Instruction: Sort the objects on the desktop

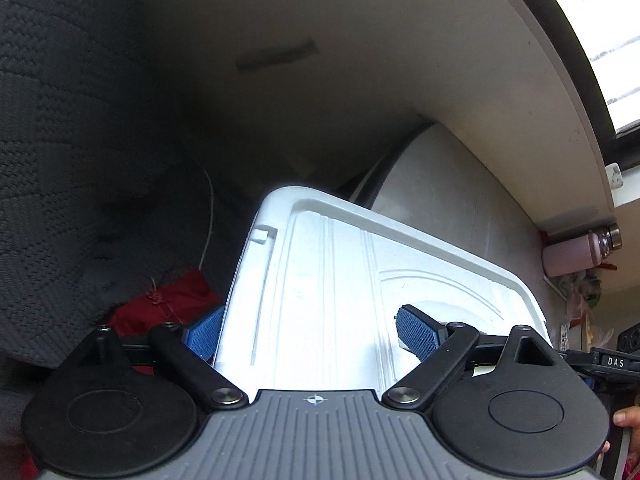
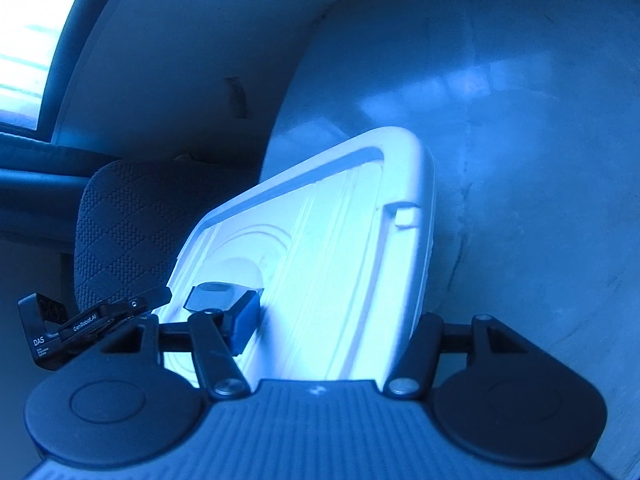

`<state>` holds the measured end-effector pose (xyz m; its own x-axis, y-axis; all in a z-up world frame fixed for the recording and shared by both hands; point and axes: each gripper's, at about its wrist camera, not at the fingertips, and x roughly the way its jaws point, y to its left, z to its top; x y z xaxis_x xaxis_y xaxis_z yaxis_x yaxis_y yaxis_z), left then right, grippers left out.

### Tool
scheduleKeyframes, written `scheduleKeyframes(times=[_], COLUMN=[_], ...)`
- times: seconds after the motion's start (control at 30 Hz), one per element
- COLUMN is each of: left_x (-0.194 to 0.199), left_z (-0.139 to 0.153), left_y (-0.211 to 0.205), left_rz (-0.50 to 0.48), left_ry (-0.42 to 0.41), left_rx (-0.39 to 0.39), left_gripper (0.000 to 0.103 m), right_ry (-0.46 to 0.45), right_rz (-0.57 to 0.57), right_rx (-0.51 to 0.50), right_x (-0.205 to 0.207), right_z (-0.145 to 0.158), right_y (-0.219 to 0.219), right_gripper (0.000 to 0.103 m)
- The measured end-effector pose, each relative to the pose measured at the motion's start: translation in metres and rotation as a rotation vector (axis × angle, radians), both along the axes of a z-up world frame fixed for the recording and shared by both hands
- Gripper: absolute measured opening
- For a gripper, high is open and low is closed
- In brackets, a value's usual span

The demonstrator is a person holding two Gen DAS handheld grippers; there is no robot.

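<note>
lid: white plastic lid (image 1: pixel 340 280) tilted up off the grey desk (image 1: pixel 460 200), held at both ends
left gripper (image 1: pixel 308 332): jaws wide, clamped across the lid's edge
right gripper (image 2: pixel 328 320): jaws narrower, gripping the lid's other end

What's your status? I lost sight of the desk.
Left gripper and right gripper both clamped on white lid, opposite edges. Lid tilted. Nothing blocking in view.
</note>
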<state>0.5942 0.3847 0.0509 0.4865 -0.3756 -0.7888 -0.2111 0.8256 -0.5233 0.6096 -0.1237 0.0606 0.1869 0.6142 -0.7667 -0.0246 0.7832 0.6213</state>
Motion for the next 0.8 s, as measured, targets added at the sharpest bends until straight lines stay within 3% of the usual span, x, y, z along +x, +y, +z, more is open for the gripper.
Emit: scheduleKeyframes(times=[0.5, 0.8], left_x=[-0.027, -0.070], left_z=[0.055, 0.099], left_y=[0.039, 0.057], left_rz=[0.090, 0.135], left_ry=[-0.104, -0.177], left_rx=[0.032, 0.056], left_gripper=[0.091, 0.091], right_ry=[-0.078, -0.139], right_rz=[0.041, 0.073], right_rx=[0.039, 0.065], right_x=[0.002, -0.023], right_z=[0.042, 0.078], right_y=[0.027, 0.054], right_gripper=[0.061, 0.061])
